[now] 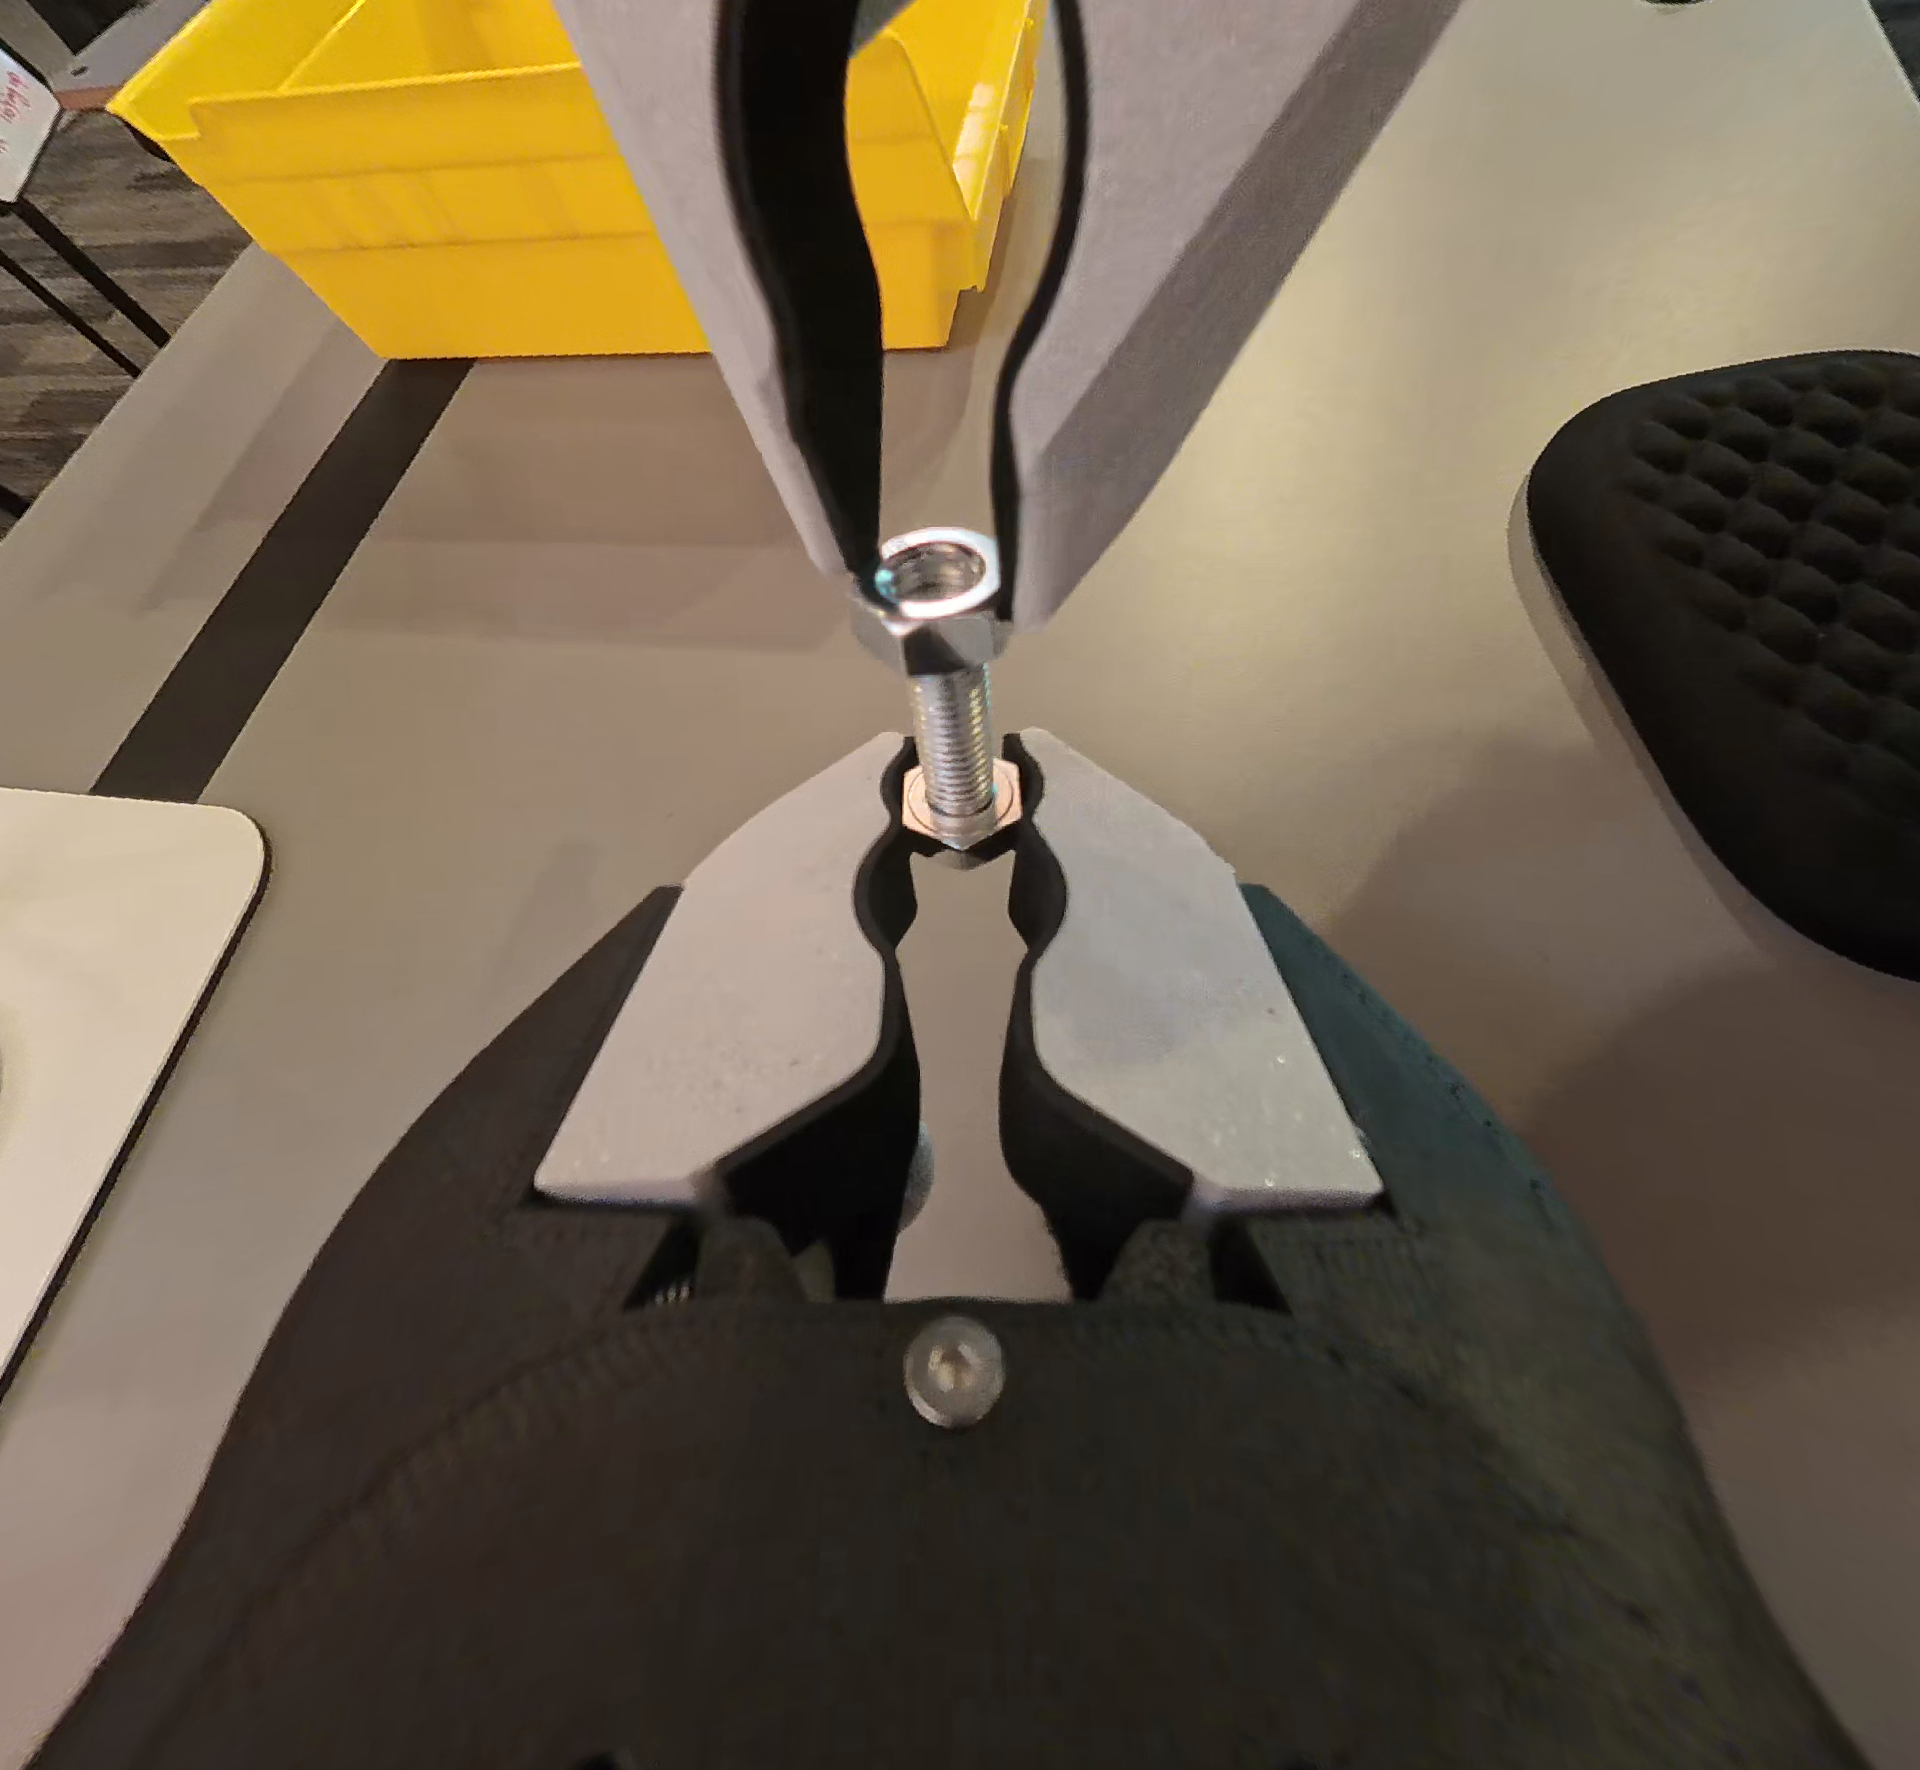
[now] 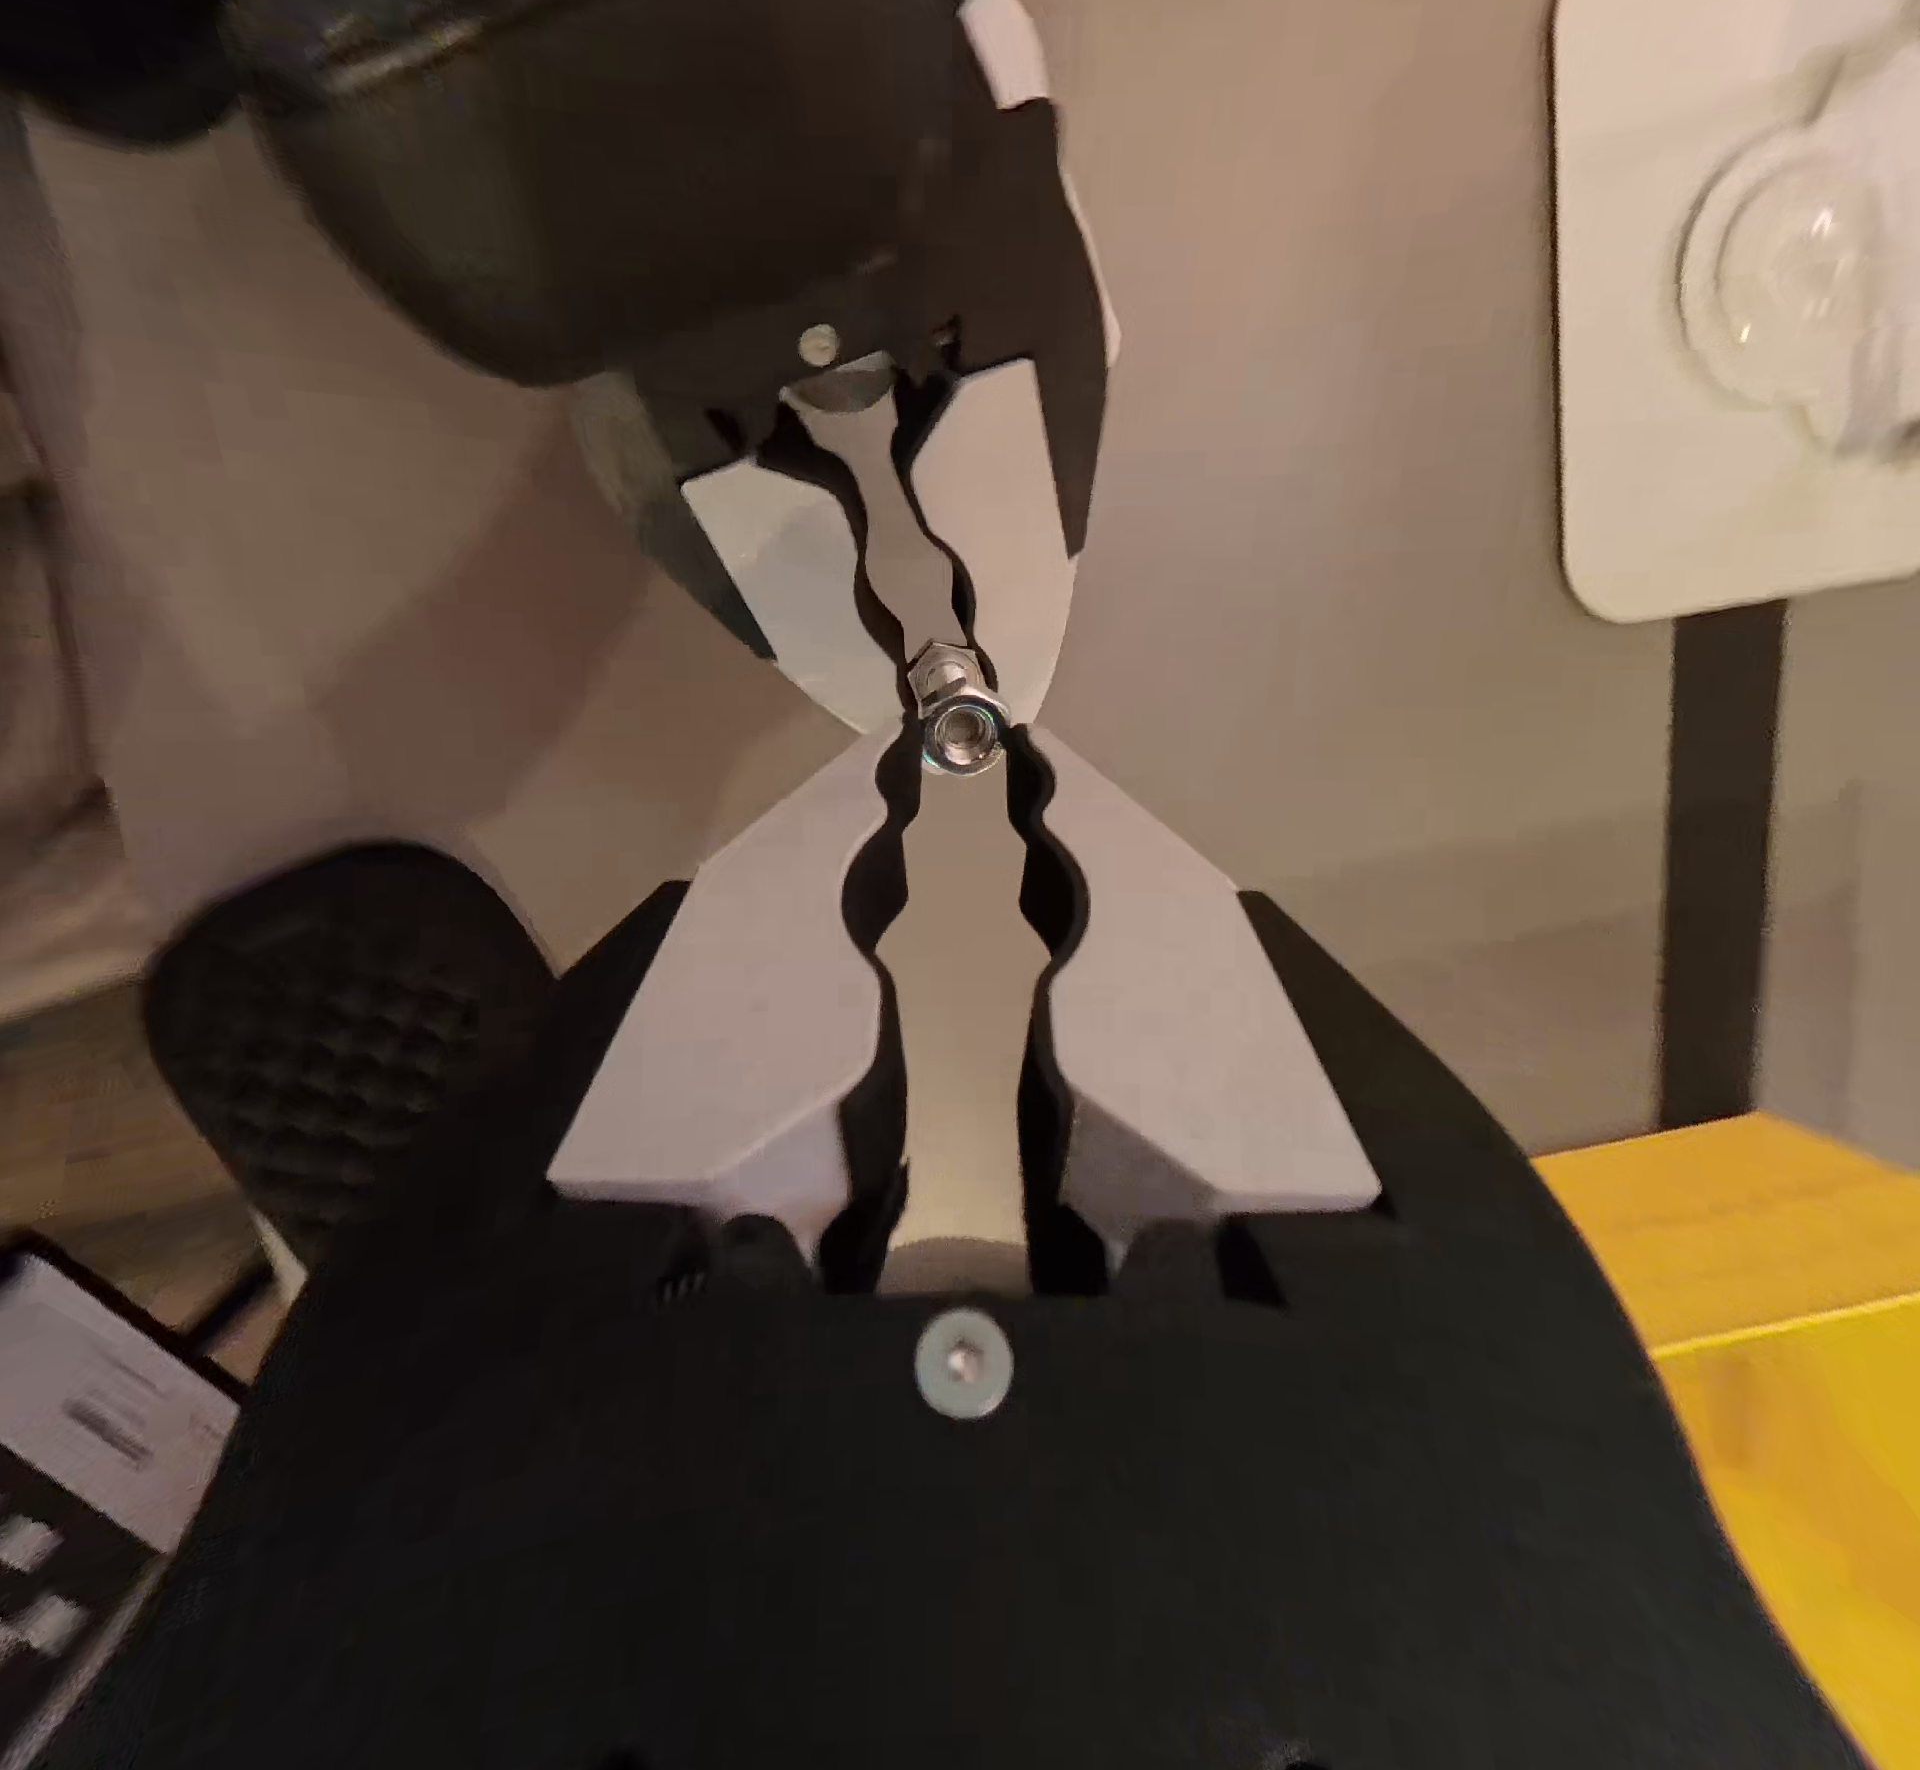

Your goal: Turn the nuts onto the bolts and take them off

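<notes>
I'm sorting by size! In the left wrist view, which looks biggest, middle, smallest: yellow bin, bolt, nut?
1. yellow bin, though it sits farther back
2. bolt
3. nut, at the bolt's tip, a bit smaller

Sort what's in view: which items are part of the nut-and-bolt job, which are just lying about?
In the job:
silver threaded bolt
silver hex nut
left gripper, shut on bolt head
right gripper, shut on nut

Lying about:
yellow plastic bin
black textured pad
white rounded board
</notes>
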Tool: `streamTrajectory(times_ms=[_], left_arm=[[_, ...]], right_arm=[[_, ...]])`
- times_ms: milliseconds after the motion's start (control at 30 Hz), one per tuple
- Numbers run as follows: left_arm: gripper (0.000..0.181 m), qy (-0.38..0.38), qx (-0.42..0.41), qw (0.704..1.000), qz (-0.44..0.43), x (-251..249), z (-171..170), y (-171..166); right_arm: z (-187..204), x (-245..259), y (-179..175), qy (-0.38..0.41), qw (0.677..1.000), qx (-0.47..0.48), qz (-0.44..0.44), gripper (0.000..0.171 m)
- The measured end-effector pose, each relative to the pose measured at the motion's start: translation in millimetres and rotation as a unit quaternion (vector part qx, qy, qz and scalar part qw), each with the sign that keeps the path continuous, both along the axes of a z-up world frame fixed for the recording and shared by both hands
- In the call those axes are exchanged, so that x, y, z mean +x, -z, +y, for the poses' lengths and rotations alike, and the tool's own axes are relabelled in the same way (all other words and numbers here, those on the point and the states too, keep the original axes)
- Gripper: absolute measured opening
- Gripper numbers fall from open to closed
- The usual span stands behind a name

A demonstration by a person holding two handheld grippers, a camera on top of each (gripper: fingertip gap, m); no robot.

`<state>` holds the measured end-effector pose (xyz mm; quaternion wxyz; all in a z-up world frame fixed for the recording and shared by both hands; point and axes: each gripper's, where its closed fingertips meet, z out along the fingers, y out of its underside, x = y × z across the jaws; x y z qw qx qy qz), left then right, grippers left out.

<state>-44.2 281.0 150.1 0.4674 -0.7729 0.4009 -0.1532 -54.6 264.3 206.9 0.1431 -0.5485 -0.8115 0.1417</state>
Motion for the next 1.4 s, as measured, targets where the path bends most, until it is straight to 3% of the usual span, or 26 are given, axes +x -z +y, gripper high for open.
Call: streamTrajectory(times_ms=[100, 200, 333, 500, 733, 967, 1033, 1167, 1233, 1300, 1400], left_arm=[[0.015, 0.001, -0.002, 1.000, 0.005, 0.8, -0.3, 3.2], [0.014, 0.005, -0.002, 1.000, 0.002, 2.6, -1.3, 2.4], [0.014, 0.008, -0.002, 1.000, -0.007, 2.5, -2.6, -1.6], [0.015, 0.021, -0.006, 1.000, -0.017, 6.1, -6.2, -3.5], [0.014, 0.032, -0.004, 0.999, -0.028, 8.6, -9.1, -7.8], [0.014, 0.034, -0.002, 0.999, -0.028, 9.6, -9.6, -8.5], [0.014, 0.026, 0.001, 0.999, -0.030, 8.0, -7.3, -9.4], [0.014, 0.022, 0.003, 0.999, -0.023, 5.9, -6.1, -8.3], [0.014, 0.025, 0.003, 0.999, -0.025, 8.0, -6.8, -8.2], [0.014, 0.027, 0.003, 0.999, -0.023, 8.8, -7.5, -8.1], [0.014, 0.027, 0.003, 0.999, -0.027, 9.3, -7.4, -8.9]], right_arm=[[0.8, 2.4, 3.2, 0.041, 0.999, -0.022, 0.001, 0.015], [0.0, 4.3, 3.2, 0.024, 1.000, -0.010, 0.010, 0.020], [-0.6, 4.7, -2.5, -0.071, 0.996, 0.040, 0.035, 0.033], [-8.3, 2.5, -11.0, -0.223, 0.967, 0.096, 0.073, 0.024], [-12.7, 3.9, -13.3, -0.310, 0.943, 0.109, 0.058, 0.020], [-11.6, 3.1, -9.4, -0.309, 0.944, 0.105, 0.049, 0.014], [-12.8, 5.3, -8.3, -0.298, 0.949, 0.091, 0.040, 0.002], [-12.3, 4.4, -7.3, -0.262, 0.961, 0.082, 0.042, 0.001], [-10.1, 6.6, -7.8, -0.253, 0.963, 0.086, 0.037, 0.005], [-13.0, 8.9, -12.8, -0.255, 0.963, 0.081, 0.043, 0.022], [-14.6, 10.0, -16.5, -0.259, 0.961, 0.082, 0.047, 0.023]])
